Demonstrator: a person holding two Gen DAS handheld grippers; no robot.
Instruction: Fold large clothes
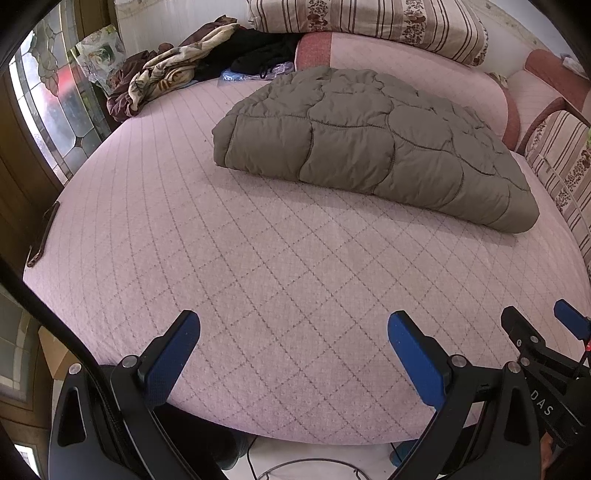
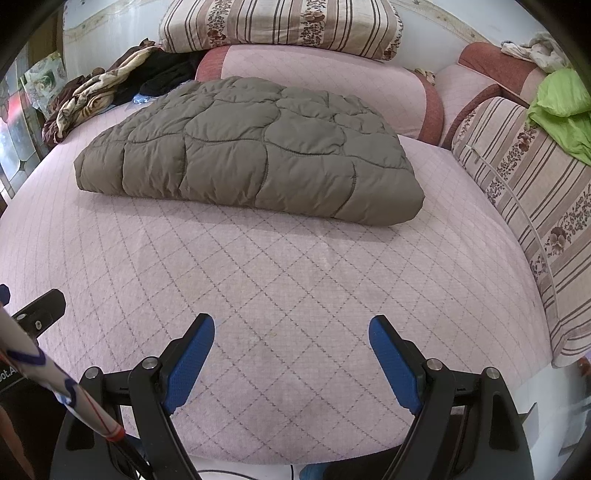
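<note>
A grey-brown quilted padded garment [image 1: 369, 144] lies folded into a thick bundle on the pink quilted bed [image 1: 240, 266]; it also shows in the right wrist view [image 2: 251, 151]. My left gripper [image 1: 293, 326] is open and empty, above the bed's near edge, well short of the garment. My right gripper [image 2: 291, 332] is open and empty, also near the front edge; part of it shows at the right of the left wrist view [image 1: 535, 332]. Both grippers have blue pads.
Striped floral cushions [image 2: 280, 26] and pink bolsters [image 2: 332, 88] line the back and right. A heap of blankets and dark clothes [image 1: 177, 70] lies at the back left. A green cloth [image 2: 565, 107] lies on the right cushions. A window [image 1: 55, 103] is at the left.
</note>
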